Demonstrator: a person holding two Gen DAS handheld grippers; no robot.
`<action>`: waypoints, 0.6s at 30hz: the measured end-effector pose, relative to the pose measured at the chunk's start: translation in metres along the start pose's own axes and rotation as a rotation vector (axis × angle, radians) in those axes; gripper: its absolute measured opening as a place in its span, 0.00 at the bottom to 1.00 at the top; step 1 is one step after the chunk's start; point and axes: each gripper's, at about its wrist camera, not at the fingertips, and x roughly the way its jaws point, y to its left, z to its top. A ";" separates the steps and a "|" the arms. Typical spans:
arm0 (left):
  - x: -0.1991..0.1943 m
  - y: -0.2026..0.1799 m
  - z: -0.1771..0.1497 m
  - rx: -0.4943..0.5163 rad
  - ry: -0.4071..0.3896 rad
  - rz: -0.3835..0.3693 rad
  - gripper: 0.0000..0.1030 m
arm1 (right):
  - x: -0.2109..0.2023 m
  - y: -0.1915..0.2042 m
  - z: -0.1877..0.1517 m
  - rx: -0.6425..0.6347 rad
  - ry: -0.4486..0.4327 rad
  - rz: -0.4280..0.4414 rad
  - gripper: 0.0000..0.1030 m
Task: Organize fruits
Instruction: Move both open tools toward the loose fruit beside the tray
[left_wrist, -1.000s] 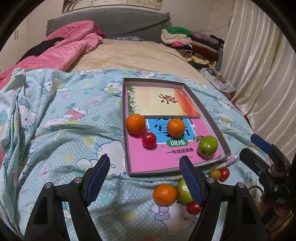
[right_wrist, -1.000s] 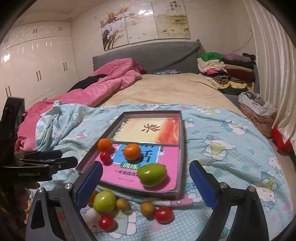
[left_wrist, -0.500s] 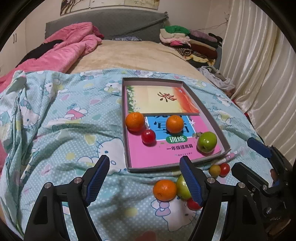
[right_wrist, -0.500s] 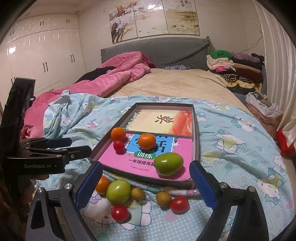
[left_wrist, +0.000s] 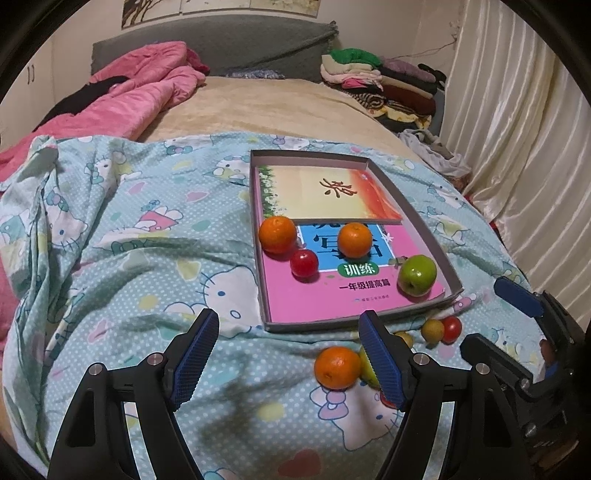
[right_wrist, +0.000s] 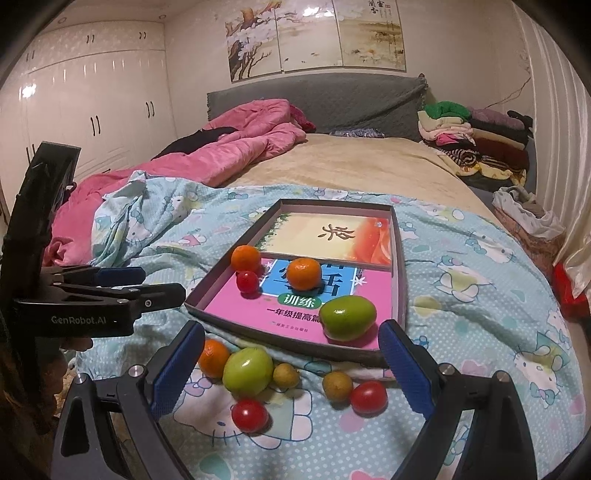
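A grey shallow tray (left_wrist: 263, 317) (right_wrist: 207, 314) lies on the blue cartoon bedsheet. It holds two oranges (left_wrist: 277, 234) (left_wrist: 354, 240), a red tomato (left_wrist: 304, 263) and a green apple (left_wrist: 417, 275). In front of it lie an orange (right_wrist: 214, 357), a green apple (right_wrist: 246, 370), two small brown fruits (right_wrist: 285, 374) (right_wrist: 337, 385) and two tomatoes (right_wrist: 250, 414) (right_wrist: 368, 396). My right gripper (right_wrist: 290, 347) hangs open above these loose fruits, touching none. To their left my left gripper (left_wrist: 288, 354) stands open and empty; its right finger hides part of the loose apple (left_wrist: 365, 363).
Two books (left_wrist: 325, 195) (left_wrist: 332, 295) line the tray floor. A pink quilt (right_wrist: 236, 147) is heaped at the far left and folded clothes (right_wrist: 476, 136) at the far right. Curtains (left_wrist: 524, 147) hang past the bed's right edge.
My right gripper has come forward and slightly down, so the loose fruits sit larger and higher between its fingers. The left gripper has kept still.
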 end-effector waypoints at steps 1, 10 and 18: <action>-0.001 0.000 0.000 0.000 0.000 -0.001 0.77 | 0.000 0.001 -0.001 -0.004 0.003 0.003 0.92; -0.002 -0.001 -0.004 0.002 0.009 -0.011 0.77 | -0.001 0.006 -0.002 -0.015 0.007 0.004 0.92; -0.001 -0.008 -0.008 0.030 0.020 -0.019 0.77 | -0.001 0.009 -0.006 -0.032 0.016 0.001 0.92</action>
